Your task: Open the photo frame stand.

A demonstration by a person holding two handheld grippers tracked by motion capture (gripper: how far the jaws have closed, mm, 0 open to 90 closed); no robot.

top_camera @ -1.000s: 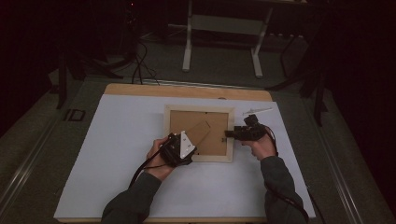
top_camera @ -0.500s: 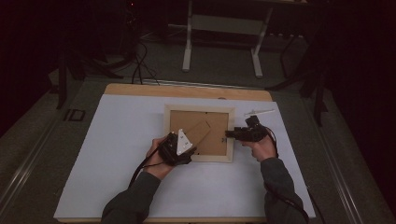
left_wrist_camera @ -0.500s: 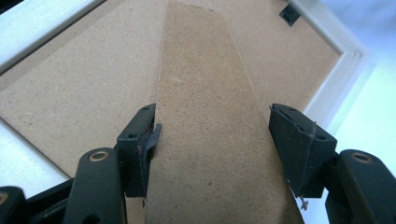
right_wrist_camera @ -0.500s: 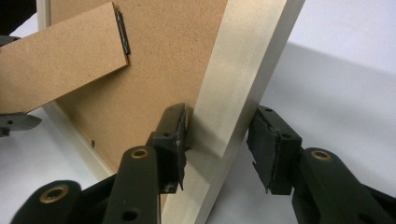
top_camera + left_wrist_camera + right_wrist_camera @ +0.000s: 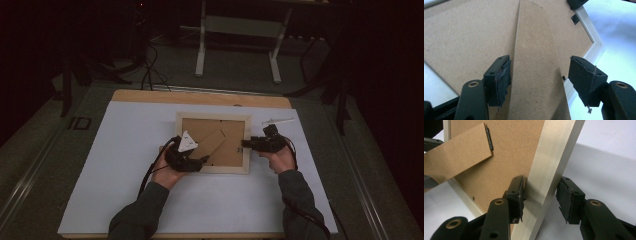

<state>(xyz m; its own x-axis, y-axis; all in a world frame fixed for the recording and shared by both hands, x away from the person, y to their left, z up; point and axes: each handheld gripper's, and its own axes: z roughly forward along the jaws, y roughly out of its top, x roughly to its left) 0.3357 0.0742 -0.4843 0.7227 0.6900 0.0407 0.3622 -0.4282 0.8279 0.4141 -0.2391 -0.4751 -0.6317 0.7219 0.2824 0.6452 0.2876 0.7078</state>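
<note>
A pale wooden picture frame lies face down on the white table cover, brown backing up. Its cardboard stand slants across the backing. My left gripper reaches in from the frame's near left corner. The stand runs between its jaws, which have just been opening; the right pad stands apart from it. My right gripper straddles the frame's right rail. Its jaws have been closing, and both pads sit against the rail. The stand's hinge shows beyond.
A thin white object lies on the cover behind the frame's right corner. The white cover spreads wide on both sides, with a wooden table edge at the back. Dark floor, cables and a white-legged stand lie beyond.
My left gripper has edged slightly to the left over the frame's near left corner. The right hand and the frame have stayed where they were.
</note>
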